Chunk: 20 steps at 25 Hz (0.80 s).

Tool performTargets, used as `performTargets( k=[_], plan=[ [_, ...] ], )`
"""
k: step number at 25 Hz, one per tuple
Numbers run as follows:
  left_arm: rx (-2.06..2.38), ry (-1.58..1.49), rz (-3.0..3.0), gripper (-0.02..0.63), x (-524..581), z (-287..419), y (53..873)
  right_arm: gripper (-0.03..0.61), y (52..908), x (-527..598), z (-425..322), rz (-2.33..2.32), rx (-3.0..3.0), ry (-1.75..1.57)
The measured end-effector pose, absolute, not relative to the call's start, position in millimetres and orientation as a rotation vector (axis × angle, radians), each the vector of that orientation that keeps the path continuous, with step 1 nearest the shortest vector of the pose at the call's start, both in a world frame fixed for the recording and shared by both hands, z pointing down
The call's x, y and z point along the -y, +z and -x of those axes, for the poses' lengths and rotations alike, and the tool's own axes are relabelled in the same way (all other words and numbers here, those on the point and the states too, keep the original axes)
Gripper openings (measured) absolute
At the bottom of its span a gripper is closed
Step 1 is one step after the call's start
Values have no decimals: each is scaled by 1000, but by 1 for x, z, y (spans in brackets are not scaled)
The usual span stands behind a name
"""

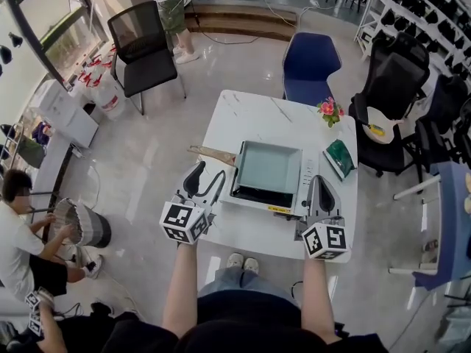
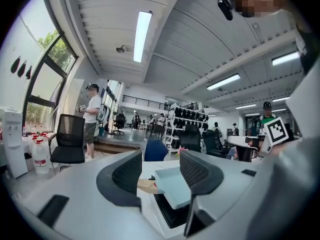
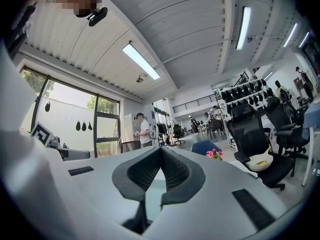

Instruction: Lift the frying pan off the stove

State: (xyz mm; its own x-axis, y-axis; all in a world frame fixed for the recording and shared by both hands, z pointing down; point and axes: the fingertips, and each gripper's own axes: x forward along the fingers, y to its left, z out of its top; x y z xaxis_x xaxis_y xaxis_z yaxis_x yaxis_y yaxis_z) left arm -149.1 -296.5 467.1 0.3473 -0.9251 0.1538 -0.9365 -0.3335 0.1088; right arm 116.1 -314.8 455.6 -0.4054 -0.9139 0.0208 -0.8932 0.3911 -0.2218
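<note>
Grey left gripper [image 1: 207, 179] spread wide and empty; grey right gripper [image 1: 321, 191] pressed together on nothing. Both on bare forearms [image 1: 180, 285] stretched forward over the white table [image 1: 243, 116], flanking the pale green square frying pan [image 1: 268, 166] atop the white box-shaped stove [image 1: 310, 175]. Probably best: open the right, grip opposite rims, raise level.

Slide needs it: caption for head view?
Left gripper open, right gripper shut, both near the pale pan on the stove.
</note>
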Motion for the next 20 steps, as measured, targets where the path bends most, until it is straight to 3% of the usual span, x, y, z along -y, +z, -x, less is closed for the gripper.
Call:
performTargets(
  k=[8, 20],
  plan=[
    [1670, 264, -2478, 235, 328, 174, 455, 2, 453, 328, -101, 1653, -2547, -288],
    [1090, 1107, -2735, 253, 384, 168, 480, 2, 459, 348, -93, 1681, -2566, -296]
  ],
)
